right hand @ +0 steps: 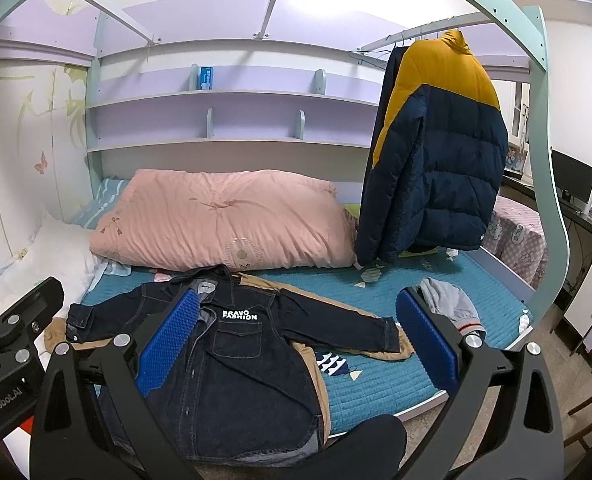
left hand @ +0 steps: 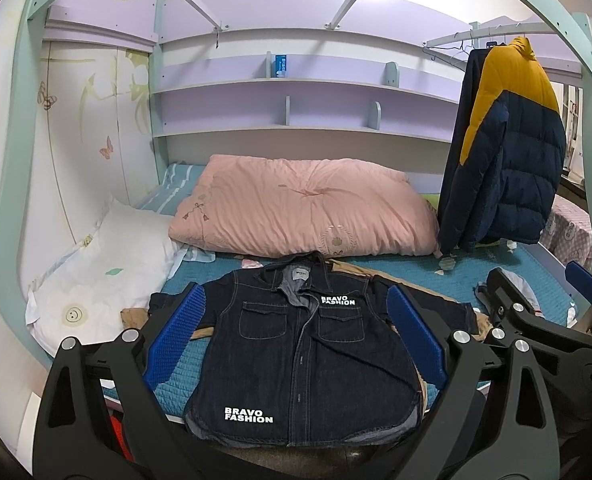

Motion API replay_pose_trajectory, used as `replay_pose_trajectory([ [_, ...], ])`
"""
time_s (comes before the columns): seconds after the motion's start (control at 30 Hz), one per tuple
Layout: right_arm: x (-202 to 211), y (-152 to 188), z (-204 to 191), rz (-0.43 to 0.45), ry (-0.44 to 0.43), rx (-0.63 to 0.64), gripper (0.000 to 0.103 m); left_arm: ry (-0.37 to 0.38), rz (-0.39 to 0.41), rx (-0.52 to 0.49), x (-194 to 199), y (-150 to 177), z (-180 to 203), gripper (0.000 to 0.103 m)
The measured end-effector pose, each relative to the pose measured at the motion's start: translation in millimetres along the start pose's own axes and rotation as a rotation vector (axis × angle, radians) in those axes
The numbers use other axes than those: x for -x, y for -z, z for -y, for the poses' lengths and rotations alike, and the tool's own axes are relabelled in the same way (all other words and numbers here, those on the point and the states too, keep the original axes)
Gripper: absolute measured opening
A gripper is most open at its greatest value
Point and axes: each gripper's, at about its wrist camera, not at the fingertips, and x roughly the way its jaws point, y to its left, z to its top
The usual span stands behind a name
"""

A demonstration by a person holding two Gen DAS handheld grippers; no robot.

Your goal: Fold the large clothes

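Note:
A dark denim jacket (left hand: 296, 356) with white "BRAVO FASHION" print lies flat, front up, on the teal bed near its front edge; it also shows in the right wrist view (right hand: 223, 364) with both sleeves spread out. A tan garment (right hand: 316, 368) lies under it. My left gripper (left hand: 296, 332) is open and empty, held above the jacket's chest. My right gripper (right hand: 296, 340) is open and empty, above the jacket's right side and sleeve. The right gripper also appears in the left wrist view (left hand: 544, 300) at the right.
A pink folded quilt (left hand: 308, 204) and white pillow (left hand: 107, 260) lie at the back of the bed. A navy and yellow puffer jacket (right hand: 436, 152) hangs from a rail at the right. A grey garment (right hand: 448, 300) lies on the teal mattress (right hand: 384, 384).

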Motion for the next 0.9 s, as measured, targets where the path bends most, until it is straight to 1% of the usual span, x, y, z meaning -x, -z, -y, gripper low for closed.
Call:
replay_pose_trajectory([
  [0.9,-2.4,3.8,-2.6,0.002,0.012,0.01,0.095,0.011,-0.002,0.002,-2.9,3.0,3.2,0.093],
])
